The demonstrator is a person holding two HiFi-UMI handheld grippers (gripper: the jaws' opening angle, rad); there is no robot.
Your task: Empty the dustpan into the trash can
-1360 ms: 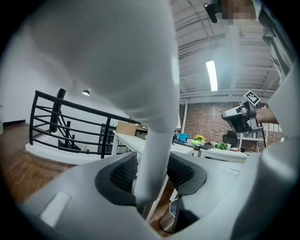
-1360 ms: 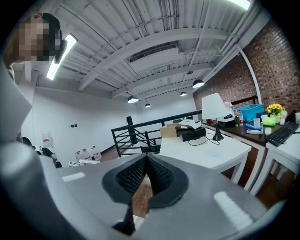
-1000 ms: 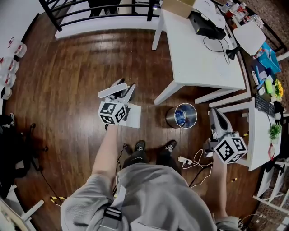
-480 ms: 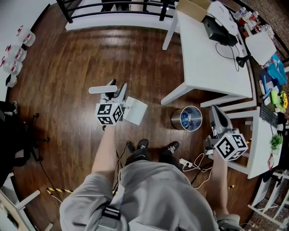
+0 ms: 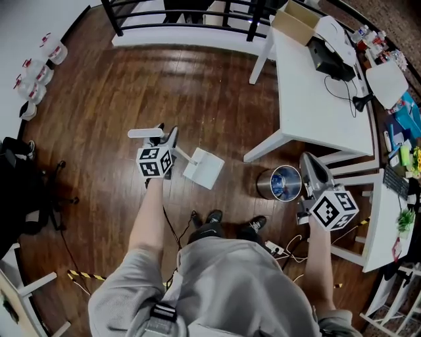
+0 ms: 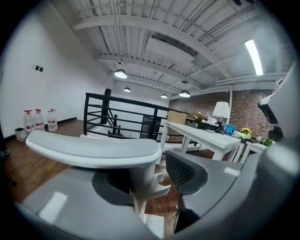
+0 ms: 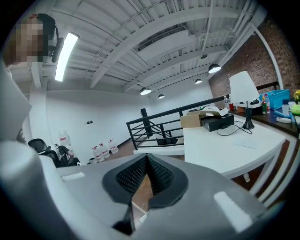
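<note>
Head view: left tongs [image 5: 160, 133] closing, gripping dustpan [image 5: 205, 168] by handle, out to their right, short of can [image 5: 263, 183]. Right tongs [image 5: 310, 164] clenched, empty, beside can. Likely remaining: carry over, tip.

Open floor [image 5: 131, 85]: broad bare boards from the railing [image 5: 177, 12] down to the dustpan [image 5: 205, 168].
Dustpan to trash can [image 5: 279, 183]: a short strip of bare floor.
Can mouth: open upward.
Behind can: a table leg [image 5: 263, 148] slants close to the rim, under the white table [image 5: 322, 99].
Near side: shoes [image 5: 214, 217] and cables [image 5: 275, 249].
Left edge: water bottles [image 5: 34, 91] and a black chair [image 5: 20, 197].
</note>
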